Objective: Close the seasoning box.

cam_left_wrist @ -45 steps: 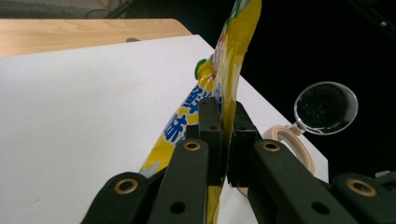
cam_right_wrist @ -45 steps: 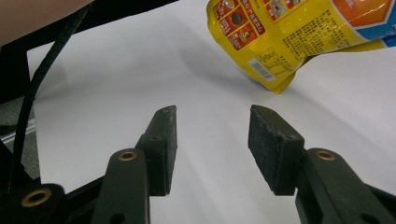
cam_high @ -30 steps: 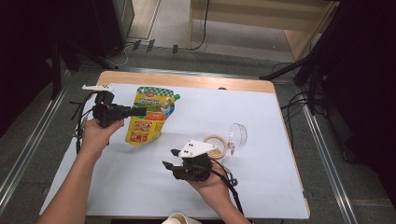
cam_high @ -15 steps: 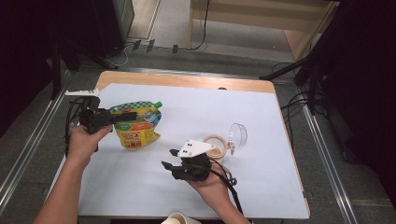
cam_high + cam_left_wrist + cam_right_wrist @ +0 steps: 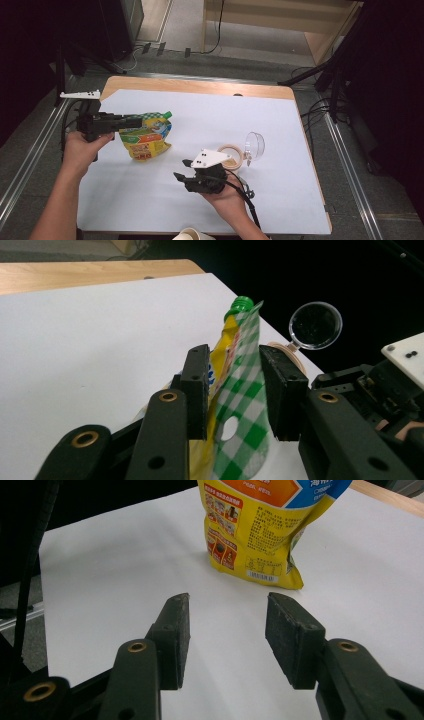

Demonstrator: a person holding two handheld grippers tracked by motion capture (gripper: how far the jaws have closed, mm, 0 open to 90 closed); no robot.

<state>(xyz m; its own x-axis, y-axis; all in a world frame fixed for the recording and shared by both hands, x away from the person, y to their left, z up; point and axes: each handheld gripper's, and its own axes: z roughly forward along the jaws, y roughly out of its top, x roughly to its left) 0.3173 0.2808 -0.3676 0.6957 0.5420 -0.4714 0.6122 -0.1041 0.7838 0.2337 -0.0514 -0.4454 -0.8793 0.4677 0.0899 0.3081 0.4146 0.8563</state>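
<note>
L gripper (image 5: 131, 122) shifted left, jaws opening round 1 pouch (image 5: 146, 141) | R gripper (image 5: 181, 170) half-open, empty | 1 tape roll (image 5: 231, 156)

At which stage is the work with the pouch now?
Done: the pouch is repositioned on the table. In hand: the left tongs have just been opening, the pouch's edge loose between them. Left: withdrawing; the right tongs wait open, empty.

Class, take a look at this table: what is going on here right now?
A person works with a gripper in each hand. The left gripper sits around the checked top edge of a yellow spouted pouch on the white table cover; its jaws have just been opening, with the pouch between the fingers. The right gripper hovers open and empty nearby, beside a tape roll and a clear cup.
</note>
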